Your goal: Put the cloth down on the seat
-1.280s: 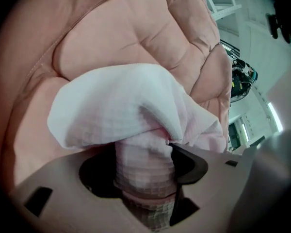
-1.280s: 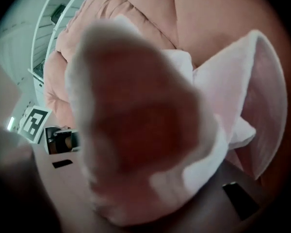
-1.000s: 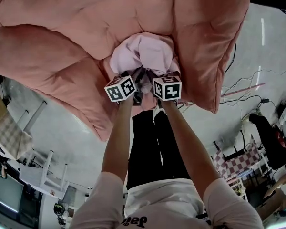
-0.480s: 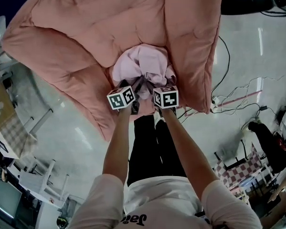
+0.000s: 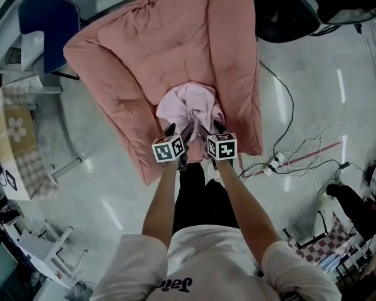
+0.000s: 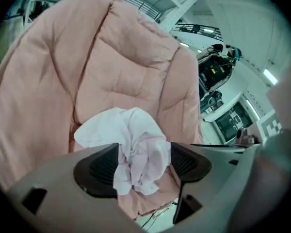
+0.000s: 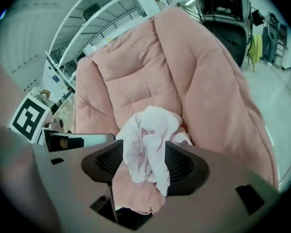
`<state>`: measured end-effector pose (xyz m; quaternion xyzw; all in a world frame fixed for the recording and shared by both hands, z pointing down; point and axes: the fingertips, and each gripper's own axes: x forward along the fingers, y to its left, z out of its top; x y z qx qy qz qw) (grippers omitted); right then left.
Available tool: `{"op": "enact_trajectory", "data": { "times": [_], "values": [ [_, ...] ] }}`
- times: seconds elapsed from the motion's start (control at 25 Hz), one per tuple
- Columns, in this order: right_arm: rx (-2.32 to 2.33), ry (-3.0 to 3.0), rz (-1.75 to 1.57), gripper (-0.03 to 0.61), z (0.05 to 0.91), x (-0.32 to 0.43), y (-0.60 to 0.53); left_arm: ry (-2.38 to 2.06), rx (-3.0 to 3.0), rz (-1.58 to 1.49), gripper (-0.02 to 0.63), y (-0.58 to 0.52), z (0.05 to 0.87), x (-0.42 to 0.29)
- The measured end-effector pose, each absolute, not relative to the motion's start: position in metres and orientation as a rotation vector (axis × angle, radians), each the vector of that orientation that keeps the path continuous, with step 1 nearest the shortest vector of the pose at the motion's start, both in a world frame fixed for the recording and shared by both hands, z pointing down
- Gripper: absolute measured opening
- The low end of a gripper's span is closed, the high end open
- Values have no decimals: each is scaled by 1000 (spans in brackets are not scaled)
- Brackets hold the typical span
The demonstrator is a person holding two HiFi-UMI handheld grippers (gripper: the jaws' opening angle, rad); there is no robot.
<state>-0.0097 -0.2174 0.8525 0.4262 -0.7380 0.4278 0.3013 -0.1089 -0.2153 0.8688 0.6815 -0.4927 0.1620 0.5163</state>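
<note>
Released now: L tool [image 5: 177, 132] & R tool [image 5: 207, 131], jaws wider than a sec ago. Lying ungripped on near seat of padded salmon-pink armchair [image 5: 175, 49]: crumpled pale-pink fabric cloth [image 5: 189, 105]. Prob. done.

Right gripper [image 7: 143, 163] jaws apart; crumpled pale cloth [image 7: 148, 135] between them (lying on pink seat [image 7: 136, 76]).
</note>
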Motion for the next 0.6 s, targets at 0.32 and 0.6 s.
{"op": "enact_trajectory", "data": {
  "times": [0.32, 0.6],
  "values": [
    [1266, -2145, 997, 265, 733, 15, -206, -1325, 1849, 314, 333, -205, 739, -90],
    [1330, -2308, 775, 259, 634, 32, -181, -1470, 2012, 254, 327, -178, 633, -70]
  ]
}}
